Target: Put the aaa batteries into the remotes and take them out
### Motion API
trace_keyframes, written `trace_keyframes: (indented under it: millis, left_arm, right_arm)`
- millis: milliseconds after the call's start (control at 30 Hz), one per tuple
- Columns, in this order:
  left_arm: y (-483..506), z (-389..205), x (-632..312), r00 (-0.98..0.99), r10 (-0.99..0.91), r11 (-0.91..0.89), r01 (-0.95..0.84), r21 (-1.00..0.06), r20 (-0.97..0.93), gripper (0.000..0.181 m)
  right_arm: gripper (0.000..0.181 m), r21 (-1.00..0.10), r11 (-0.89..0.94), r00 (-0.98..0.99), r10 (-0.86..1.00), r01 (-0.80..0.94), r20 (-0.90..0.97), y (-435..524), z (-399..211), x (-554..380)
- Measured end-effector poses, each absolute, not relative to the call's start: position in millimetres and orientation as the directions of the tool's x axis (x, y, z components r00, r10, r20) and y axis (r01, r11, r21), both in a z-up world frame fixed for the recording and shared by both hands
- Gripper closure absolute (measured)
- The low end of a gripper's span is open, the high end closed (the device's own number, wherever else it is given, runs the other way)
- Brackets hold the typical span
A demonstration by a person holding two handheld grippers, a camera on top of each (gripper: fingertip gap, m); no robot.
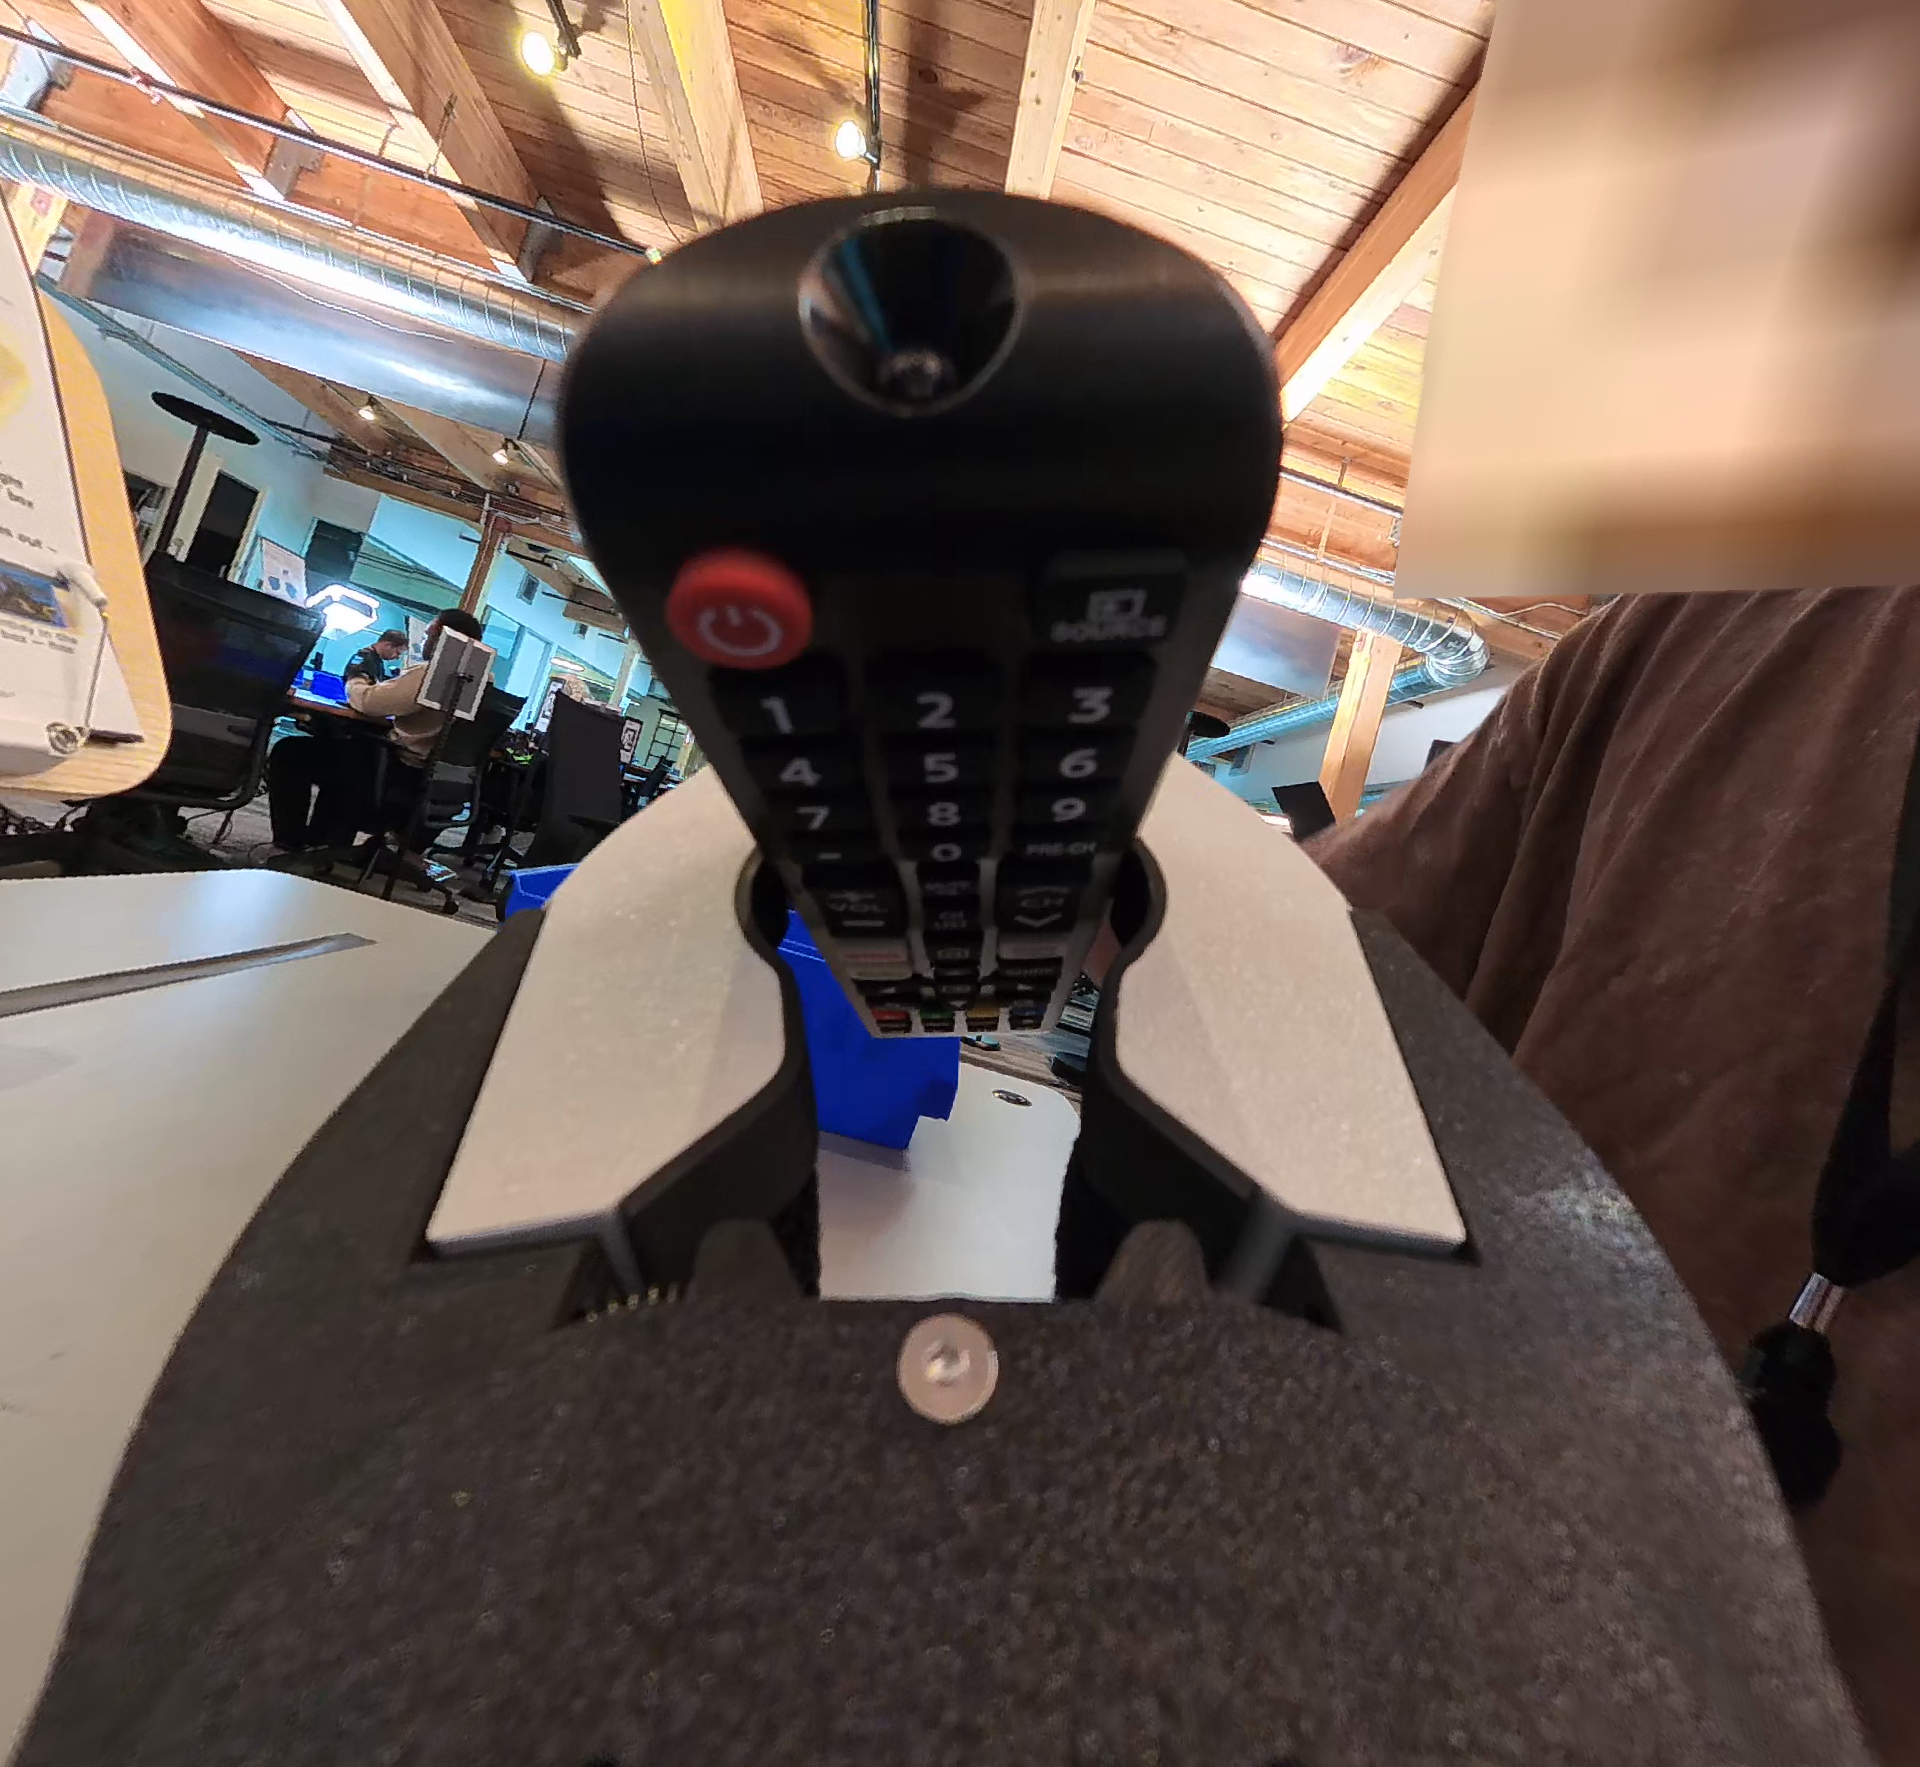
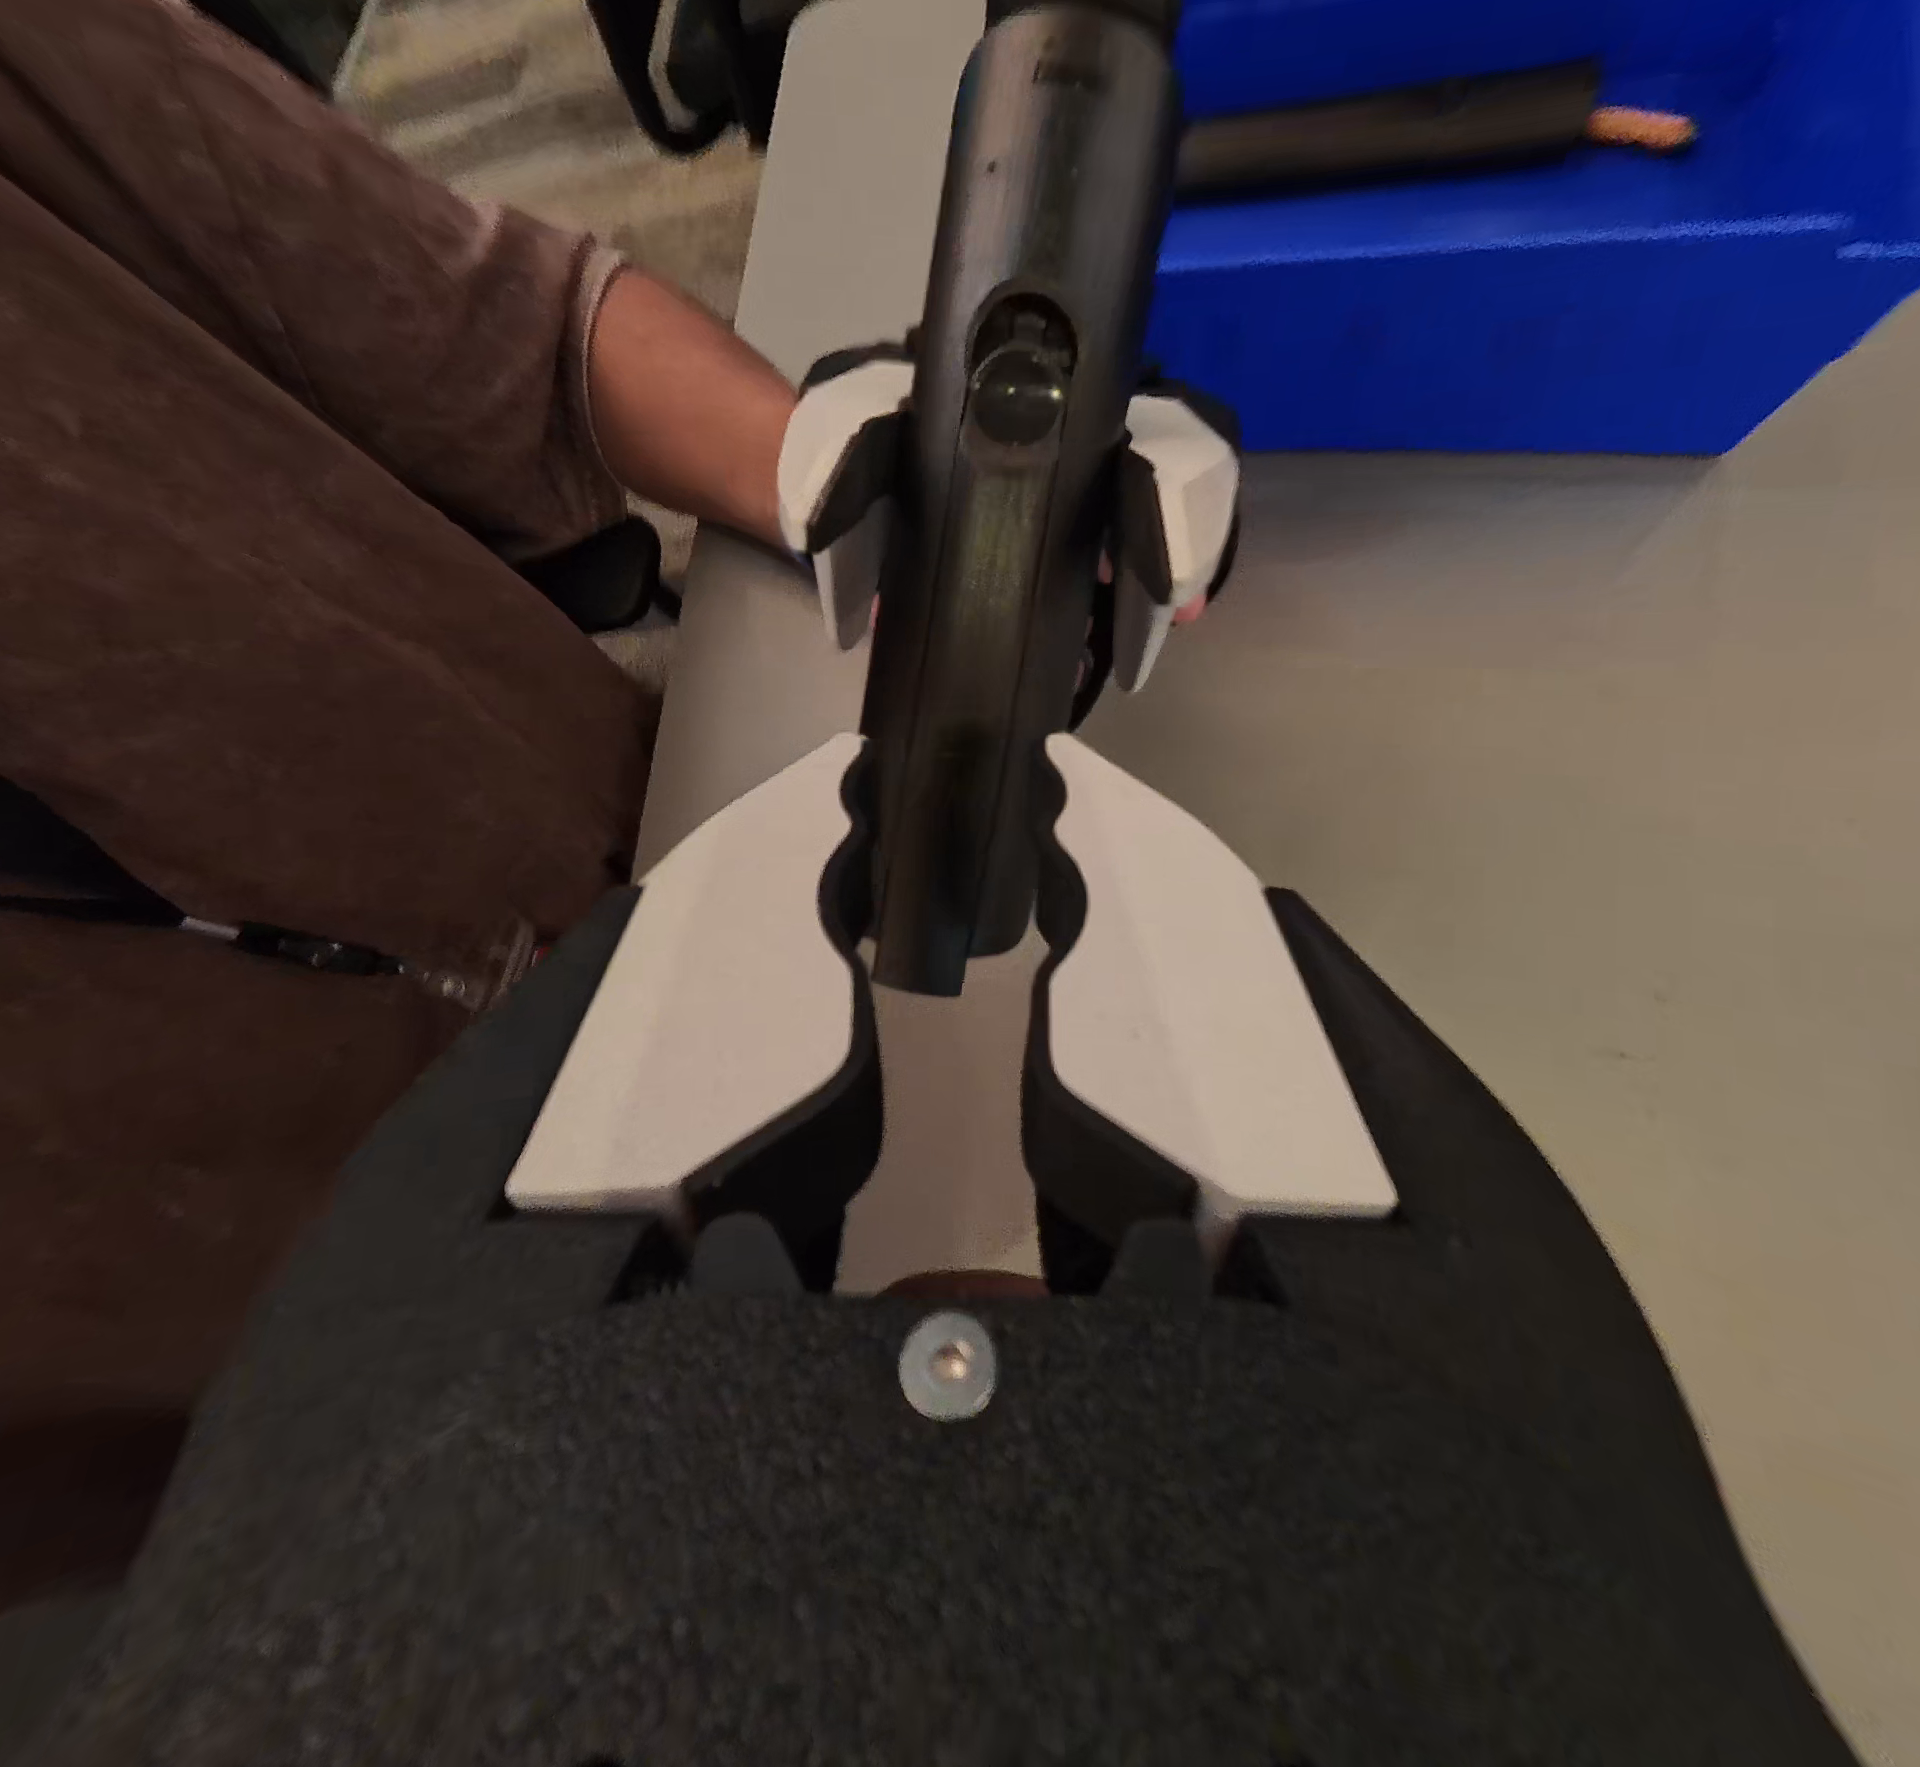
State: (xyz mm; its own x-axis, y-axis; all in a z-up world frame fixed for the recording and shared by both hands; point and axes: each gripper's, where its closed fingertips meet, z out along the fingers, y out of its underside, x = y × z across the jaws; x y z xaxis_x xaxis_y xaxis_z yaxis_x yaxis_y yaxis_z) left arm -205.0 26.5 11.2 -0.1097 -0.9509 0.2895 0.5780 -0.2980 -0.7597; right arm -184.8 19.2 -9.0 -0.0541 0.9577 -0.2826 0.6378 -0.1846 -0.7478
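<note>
A black remote (image 1: pixel 914 470) with a red power button stands upright, keypad toward the left wrist camera. My left gripper (image 1: pixel 951 886) is shut on its lower keypad part. In the right wrist view the remote's plain back (image 2: pixel 1039 211) faces me, with a round recess (image 2: pixel 1013 387) in it. My left gripper also shows there (image 2: pixel 987 574), clamping the remote's middle. My right gripper (image 2: pixel 951 834) is closed around the remote's near end. I see no loose batteries.
A blue bin (image 2: pixel 1455 315) stands on the grey table (image 2: pixel 1455 782) at the back right, with another dark remote (image 2: pixel 1382 122) inside. The bin also shows behind my left fingers (image 1: pixel 873 1042). A person's brown sleeve (image 2: pixel 260 470) is close on the left. My left and right fingertips are right by each other.
</note>
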Motion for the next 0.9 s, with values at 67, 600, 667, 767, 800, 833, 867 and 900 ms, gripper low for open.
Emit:
trace_keyframes:
  millis: [67, 600, 667, 767, 800, 833, 867, 900]
  left_arm:
    - [26.9, 13.2, -207.4, -0.104, -0.954, -0.289, 0.582, -0.76, 0.283, 0.12]
    - [35.2, 8.9, -208.0, -0.073, -0.953, -0.281, 0.577, -0.767, 0.295, 0.12]
    - [35.2, 7.8, -206.7, -0.077, -0.951, -0.288, 0.574, -0.767, 0.299, 0.12]
    - [35.2, 6.5, -204.9, -0.09, -0.946, -0.305, 0.577, -0.758, 0.312, 0.12]
    - [34.8, 6.4, -204.4, -0.093, -0.946, -0.306, 0.576, -0.758, 0.312, 0.12]
    - [34.5, 6.5, -204.5, -0.094, -0.947, -0.305, 0.573, -0.761, 0.308, 0.12]
    - [35.3, 7.2, -205.4, -0.084, -0.949, -0.294, 0.573, -0.765, 0.303, 0.12]
    - [36.0, 8.0, -207.0, -0.077, -0.951, -0.288, 0.576, -0.765, 0.299, 0.12]
  right_arm:
    - [0.156, -0.818, -0.21, 0.006, 0.969, 0.535, -0.245, 28.6, -0.4, -173.7]
    - [0.181, -0.805, -0.48, 0.185, 0.807, -0.349, -0.561, 16.3, -44.0, -143.2]
    - [0.181, -0.812, -0.478, 0.181, 0.813, -0.334, -0.553, 17.4, -42.5, -143.2]
    - [0.181, -0.828, -0.47, 0.183, 0.825, -0.306, -0.535, 17.2, -42.3, -145.8]
    - [0.181, -0.825, -0.478, 0.181, 0.821, -0.302, -0.542, 17.9, -42.8, -146.1]
    - [0.181, -0.824, -0.48, 0.183, 0.819, -0.3, -0.544, 19.0, -43.3, -145.4]
    - [0.181, -0.821, -0.477, 0.184, 0.818, -0.314, -0.546, 20.3, -42.5, -143.0]
    - [0.181, -0.815, -0.479, 0.18, 0.815, -0.326, -0.551, 21.1, -42.1, -140.7]
